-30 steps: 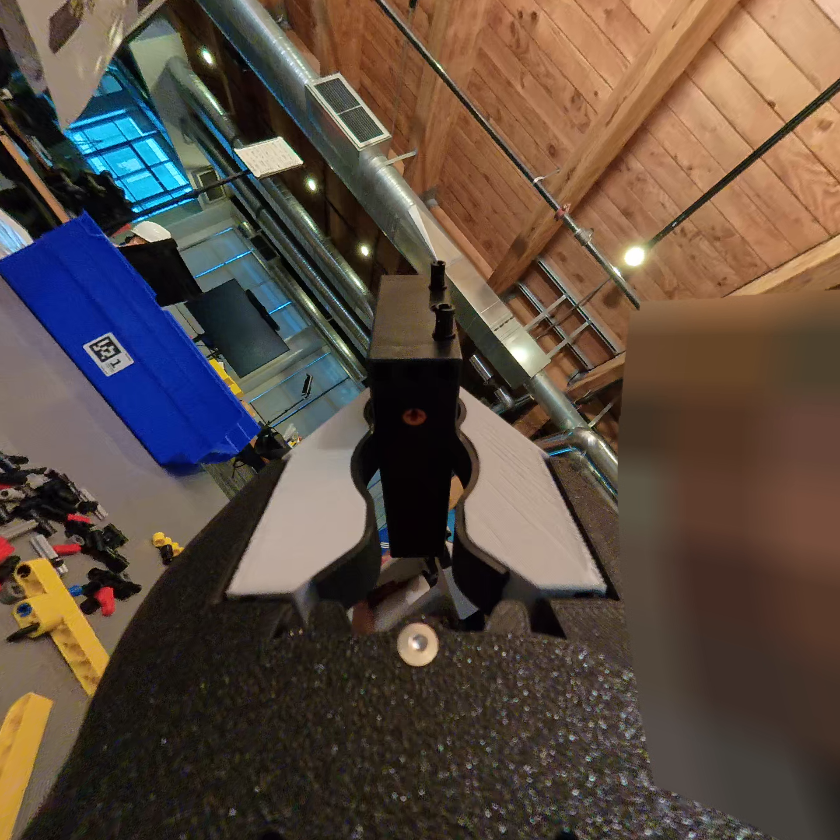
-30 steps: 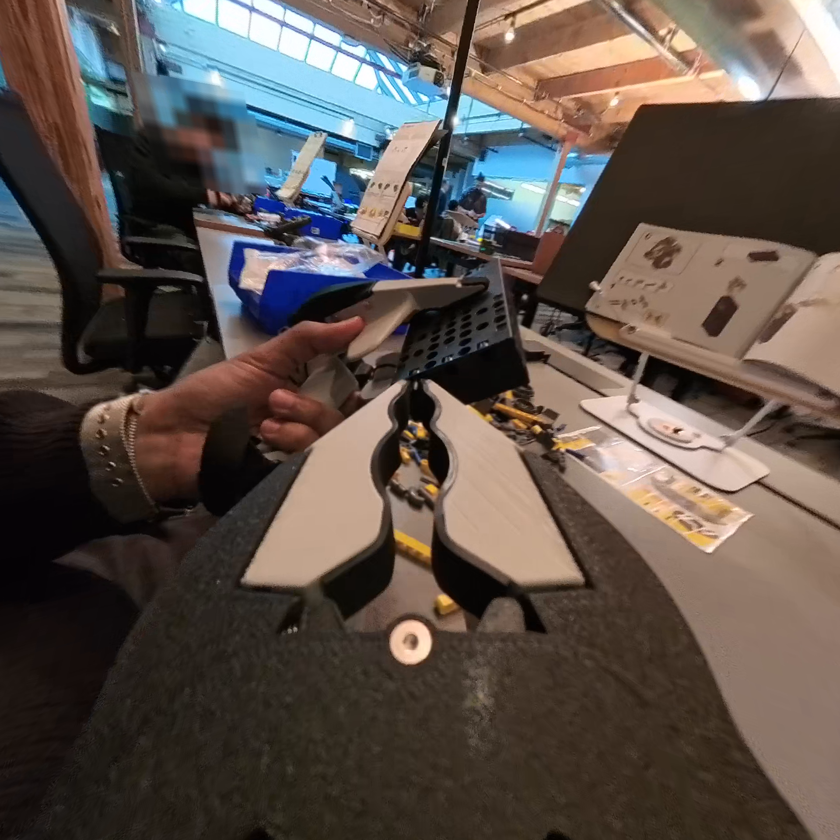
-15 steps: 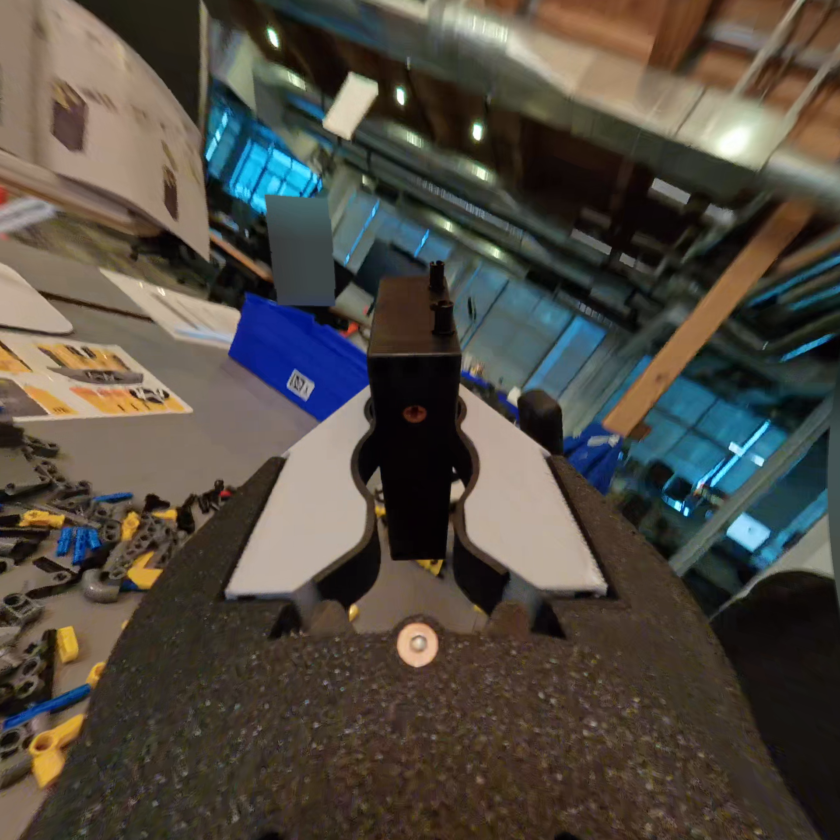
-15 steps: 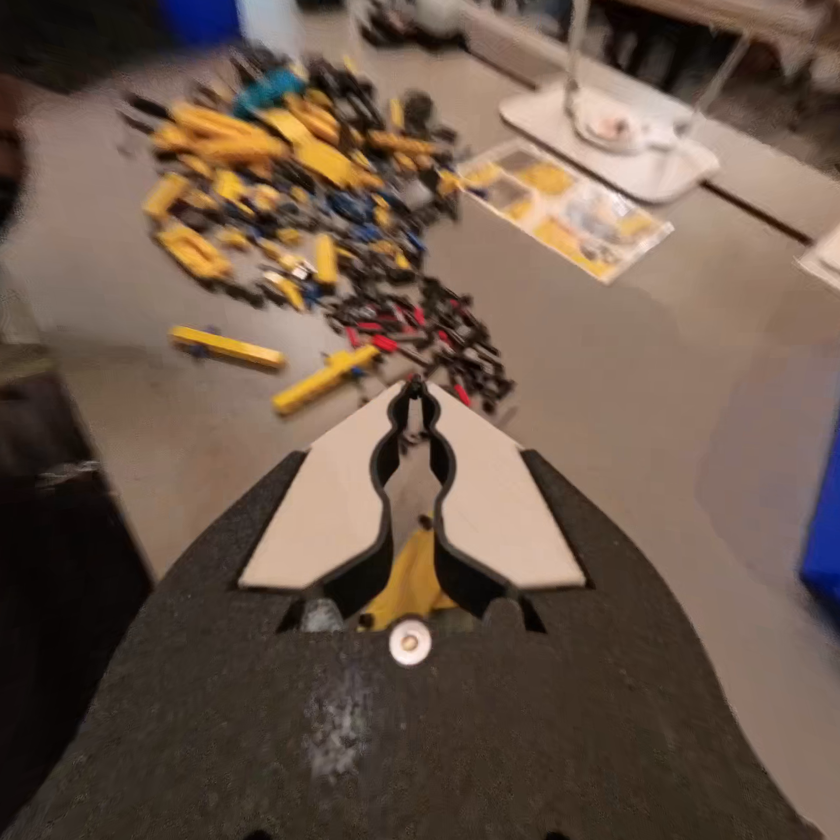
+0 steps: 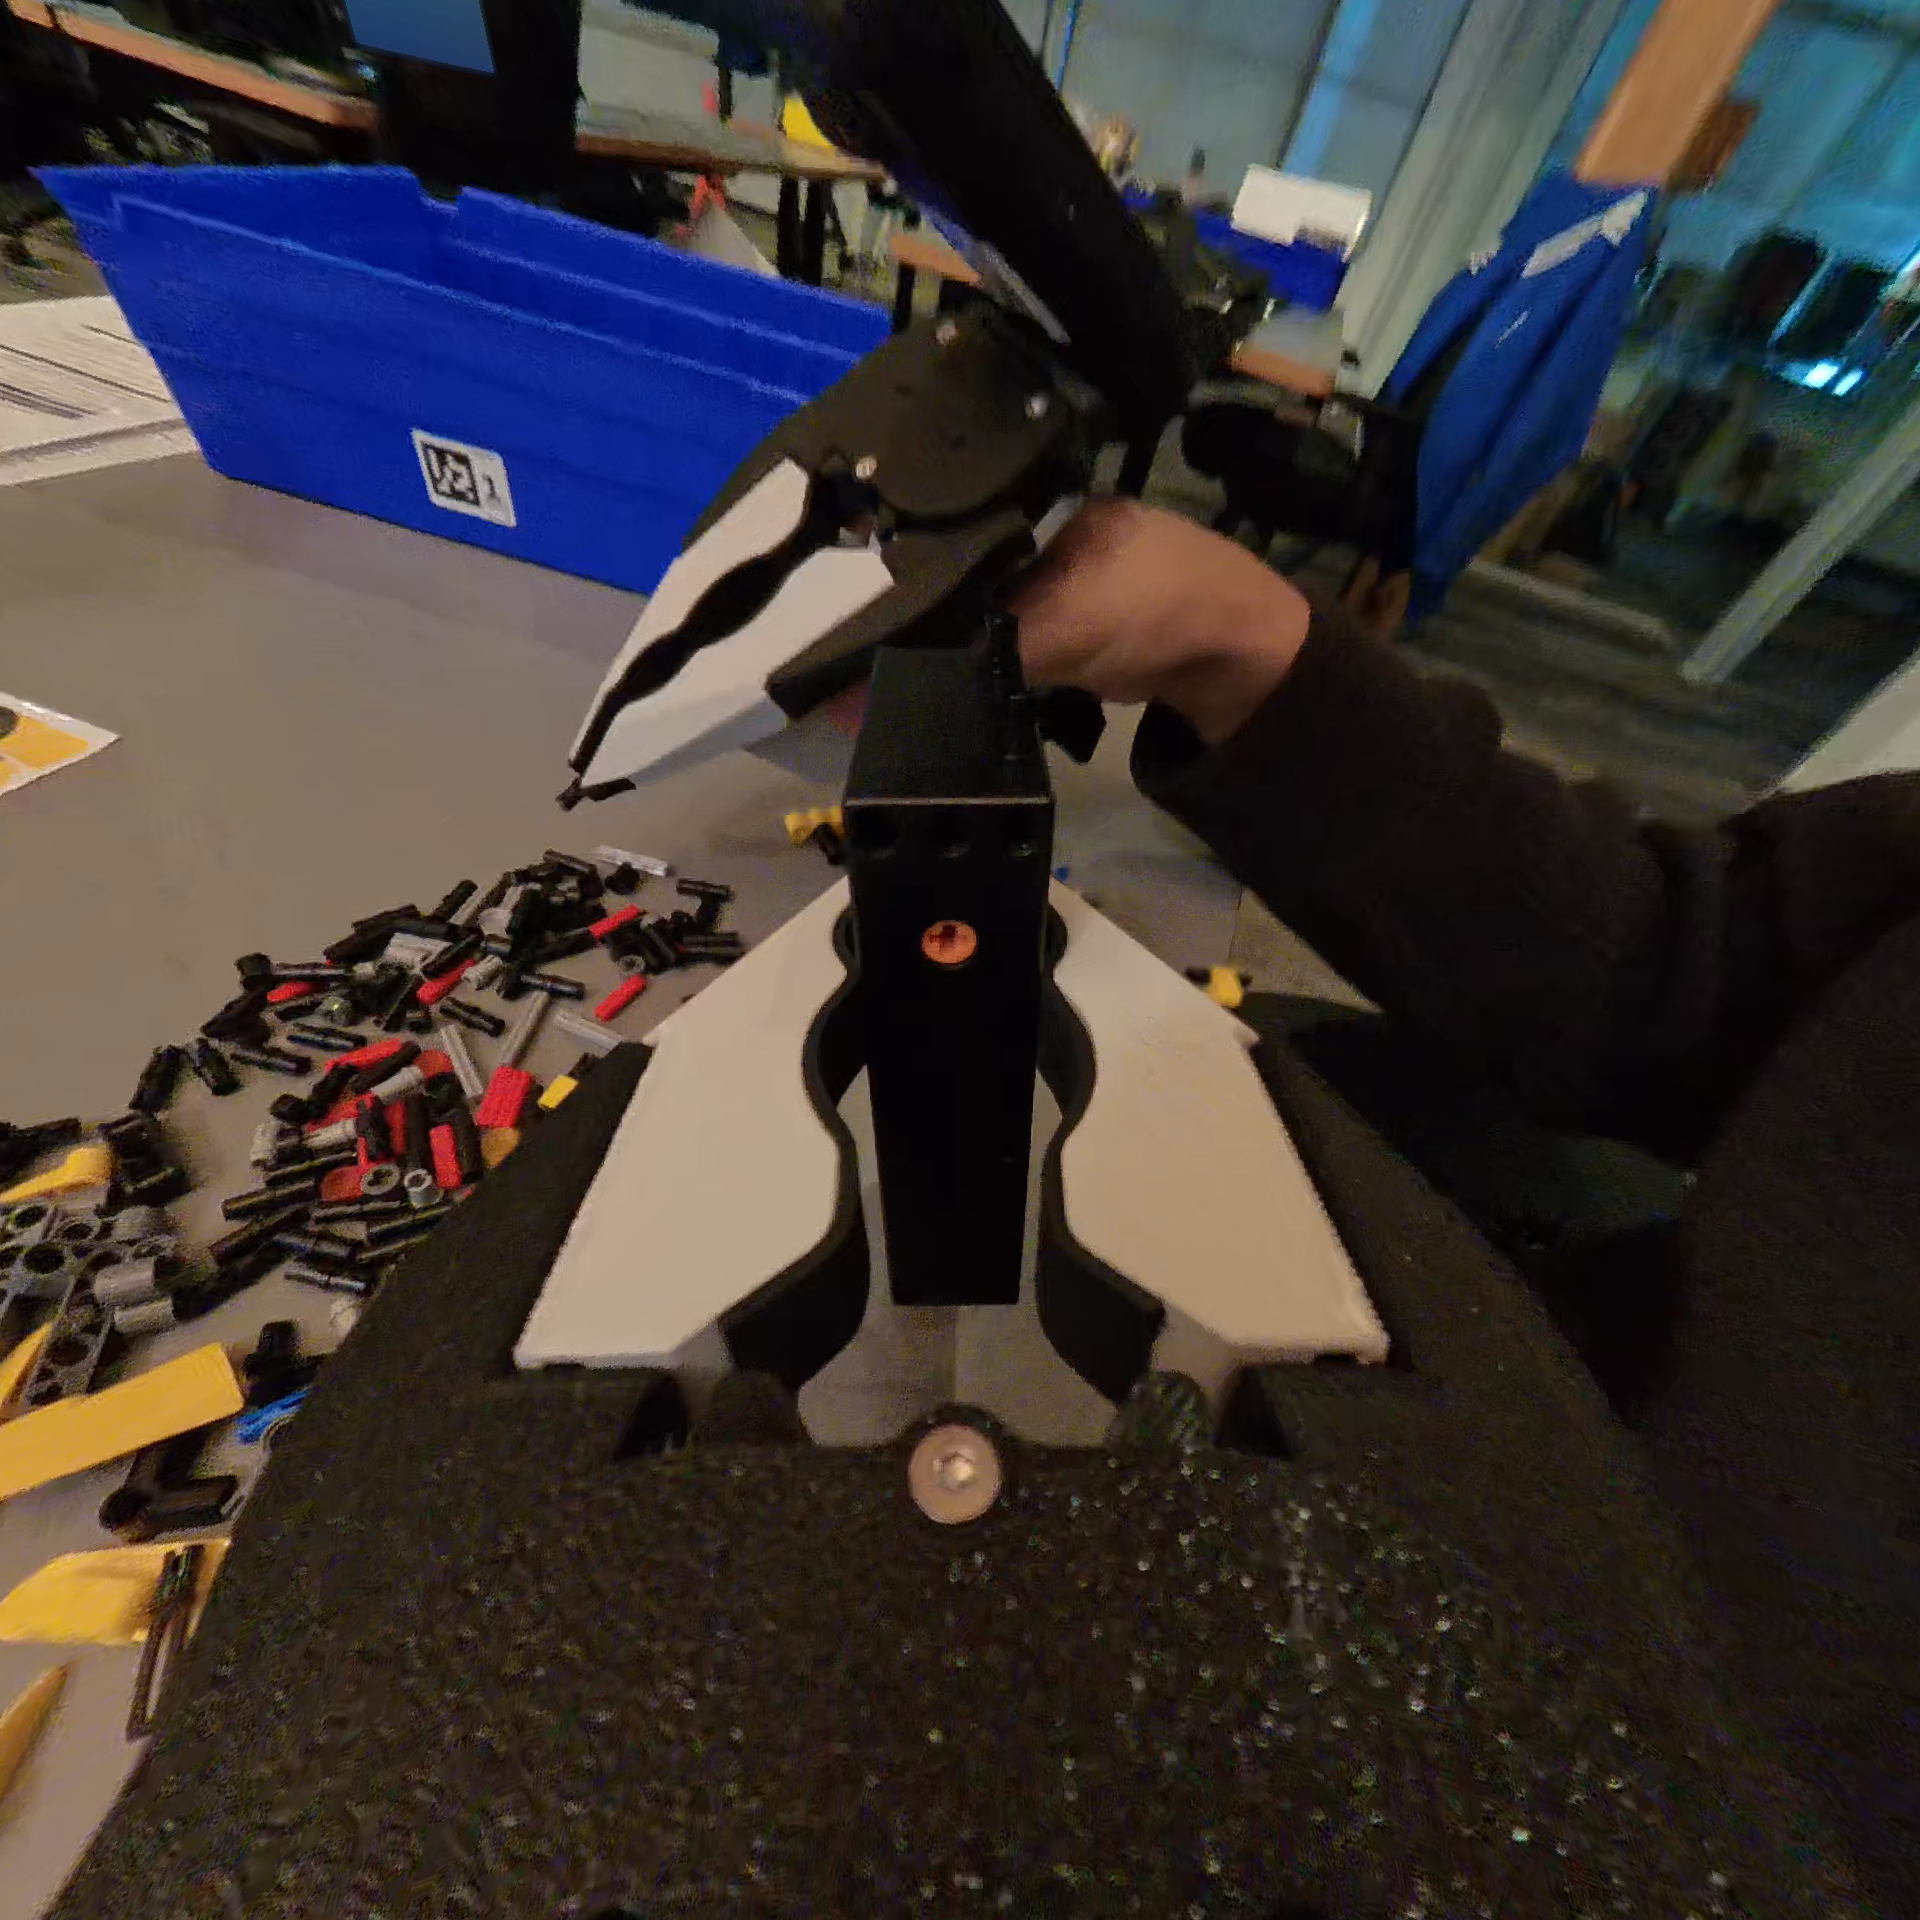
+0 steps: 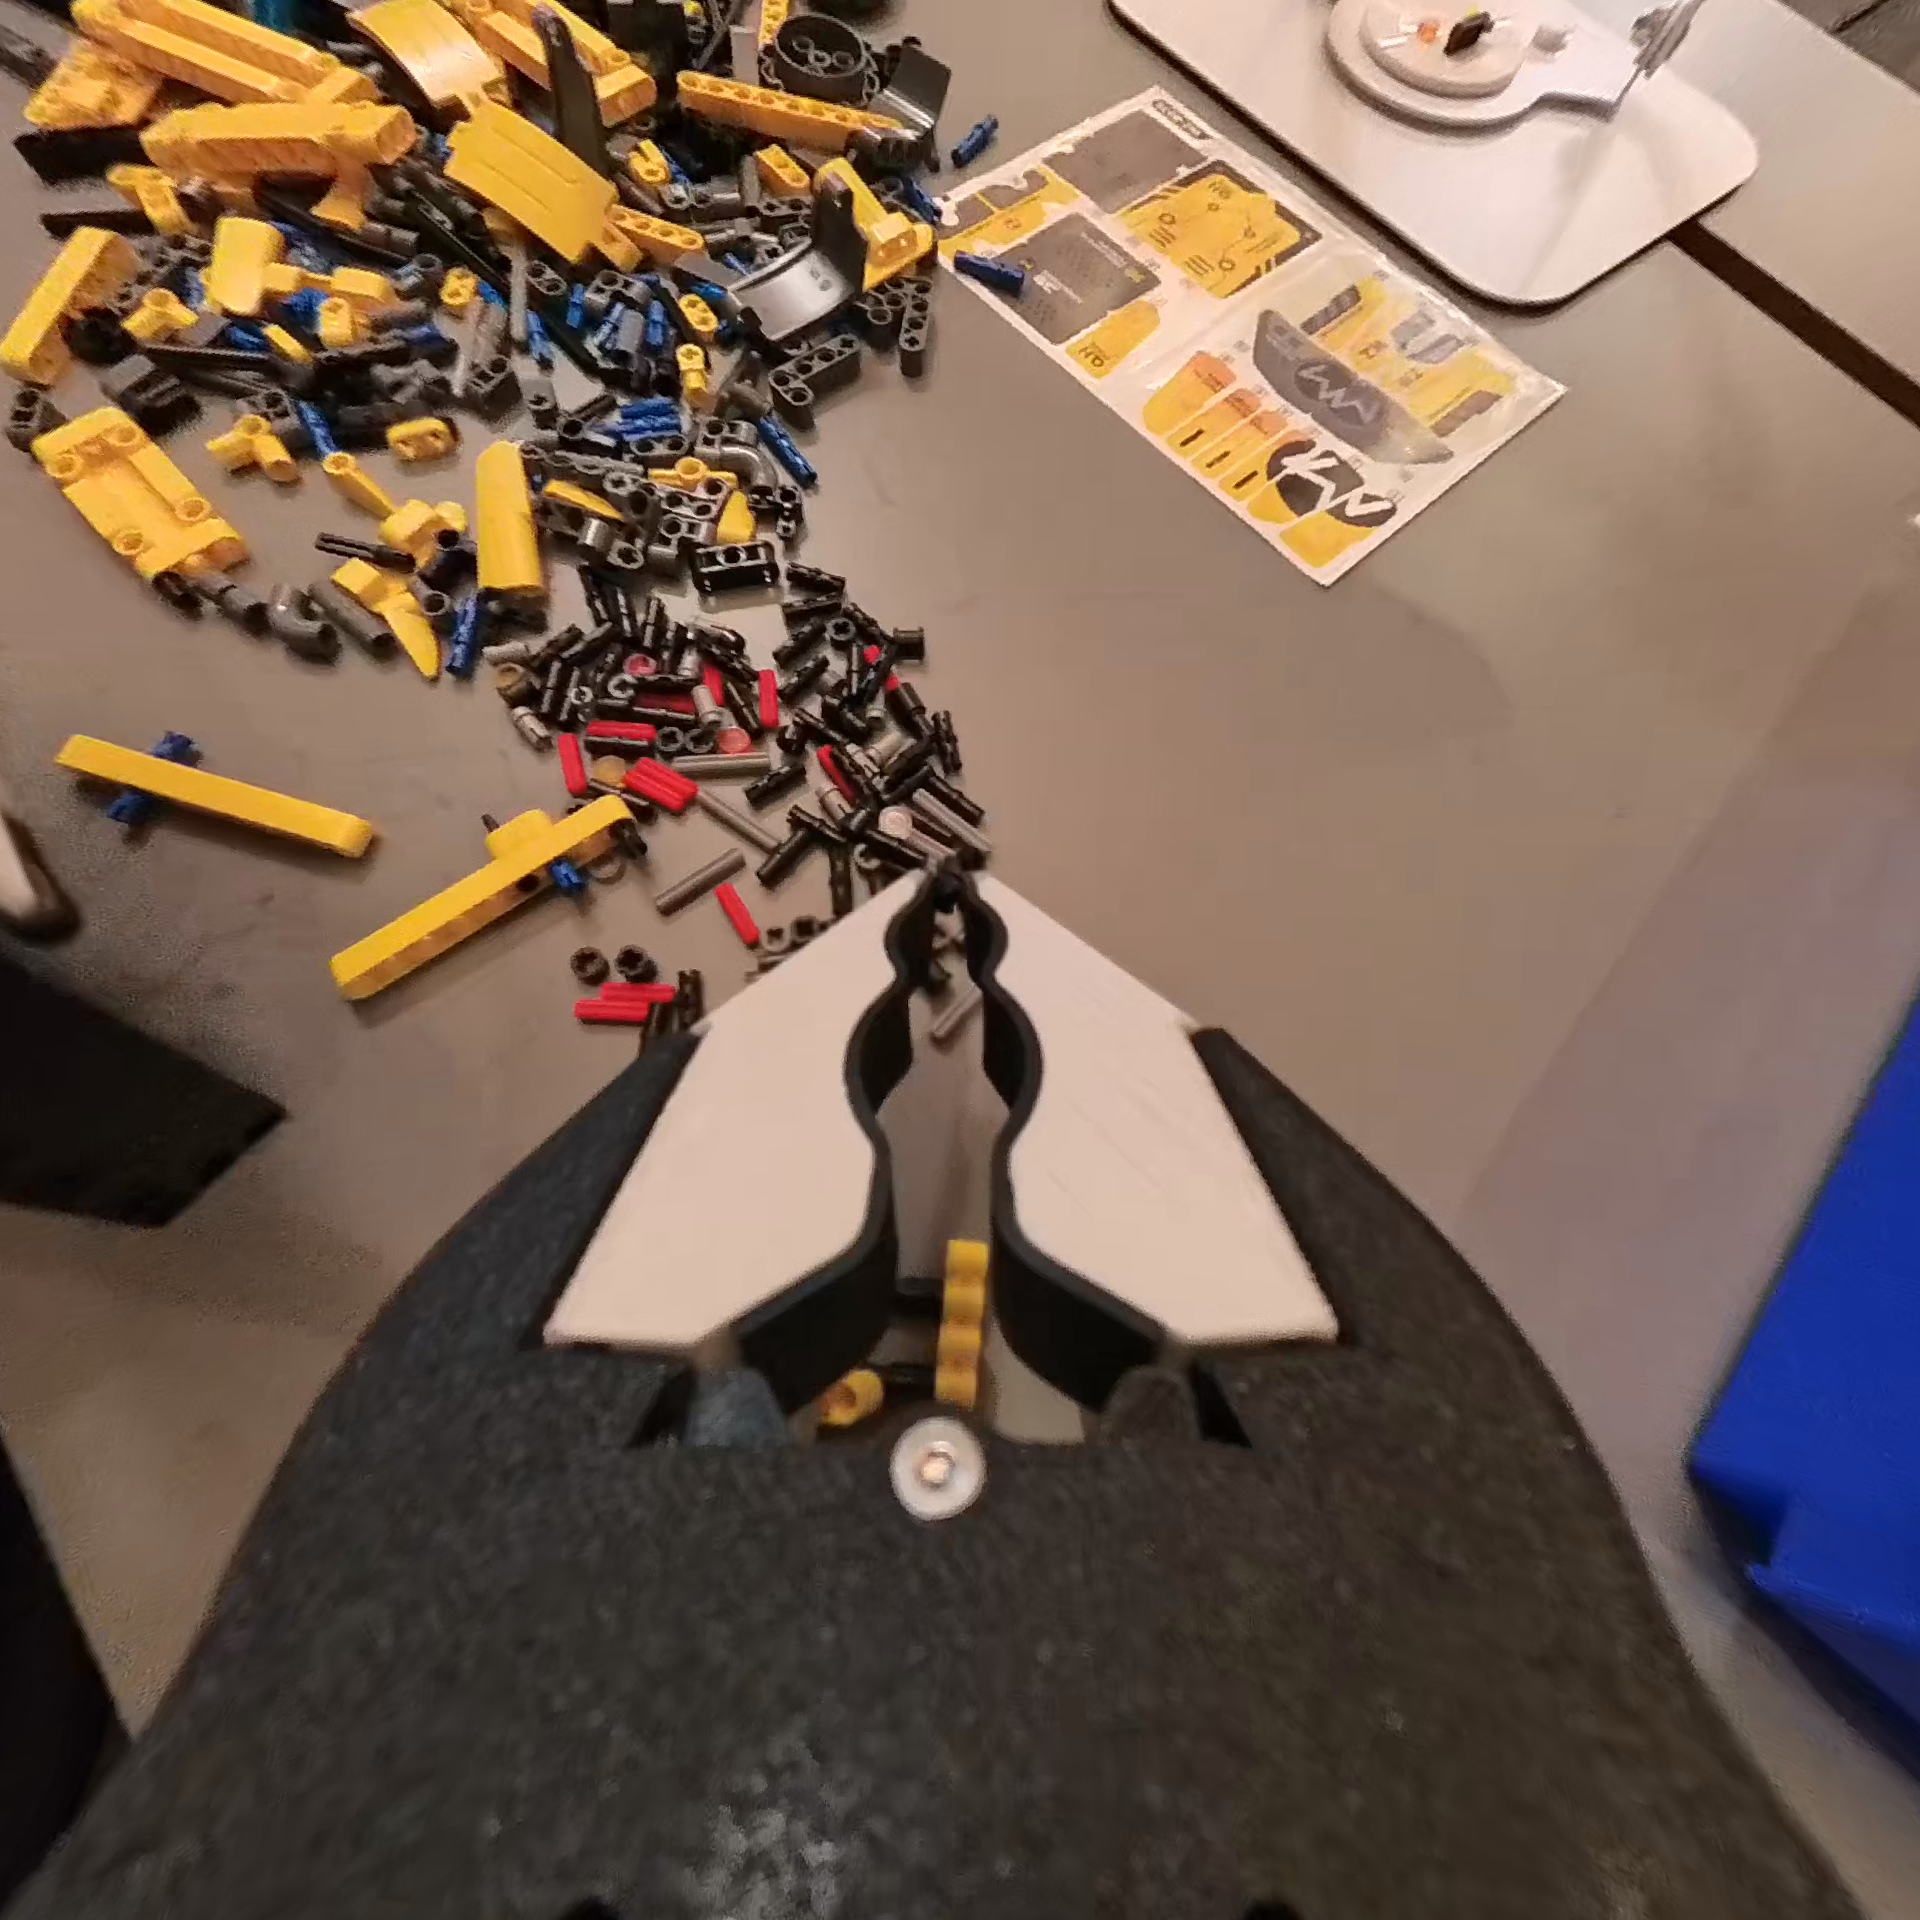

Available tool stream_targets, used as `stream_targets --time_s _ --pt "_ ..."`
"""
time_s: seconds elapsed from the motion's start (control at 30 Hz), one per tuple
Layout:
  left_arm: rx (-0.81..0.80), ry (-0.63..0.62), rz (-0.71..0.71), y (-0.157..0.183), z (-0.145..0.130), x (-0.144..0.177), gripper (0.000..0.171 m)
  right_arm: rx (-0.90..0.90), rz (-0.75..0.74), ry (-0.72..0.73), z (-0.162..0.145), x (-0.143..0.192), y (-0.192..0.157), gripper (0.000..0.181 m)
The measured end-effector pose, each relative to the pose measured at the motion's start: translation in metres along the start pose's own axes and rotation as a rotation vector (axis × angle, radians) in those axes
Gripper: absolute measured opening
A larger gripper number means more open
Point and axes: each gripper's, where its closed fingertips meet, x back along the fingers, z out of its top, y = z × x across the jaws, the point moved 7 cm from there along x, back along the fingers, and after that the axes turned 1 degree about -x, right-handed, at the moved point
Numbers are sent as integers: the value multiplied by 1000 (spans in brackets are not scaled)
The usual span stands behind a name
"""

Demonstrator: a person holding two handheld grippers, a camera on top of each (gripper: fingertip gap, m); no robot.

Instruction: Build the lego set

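Observation:
My left gripper (image 5: 951, 904) is shut on a black rectangular block (image 5: 951, 1091) with holes and an orange pin head, and holds it upright above the grey table (image 5: 312, 675). My right gripper (image 6: 940, 881) is shut with a small black pin (image 5: 584, 795) pinched at its tips. It hovers just above the near edge of a pile of black and red pins (image 6: 790, 748). In the left wrist view the right gripper (image 5: 597, 784) sits up and to the left of the block, held by a hand (image 5: 1153, 613).
Loose yellow, blue and black building parts (image 6: 364, 260) spread over the table's left. Two yellow beams (image 6: 478, 904) lie near the pins. A sticker sheet (image 6: 1247, 312), a white stand base (image 6: 1507, 135) and a blue bin (image 5: 468, 312) border the table. The gap from one gripper's tips to the other's is roughly 12 cm.
The left view swung down from the ceiling to the table, the block still gripped. The right gripper left the block and dropped to the pin pile.

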Motion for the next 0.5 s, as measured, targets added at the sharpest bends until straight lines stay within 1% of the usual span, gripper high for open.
stream_targets --time_s 0.03,0.1,0.2,0.3,0.37,0.5 --pt "-20 -17 22 -1 -3 -3 27 -6 -8 -5 -1 -1 2 7" --pt "-45 -12 36 -1 -6 -5 27 -21 -9 -10 -3 -2 3 14" --pt "-42 -15 19 -1 -6 -7 27 -41 1 3 -6 -3 4 15" --pt "-50 -27 12 -1 -7 -9 27 -55 -50 45 -6 4 9 21" --pt "-54 -45 -1 0 -8 -11 27 -72 -93 131 -4 16 13 21" --pt "-62 -94 -16 -1 -11 -15 27 -117 -179 387 -3 50 25 21"
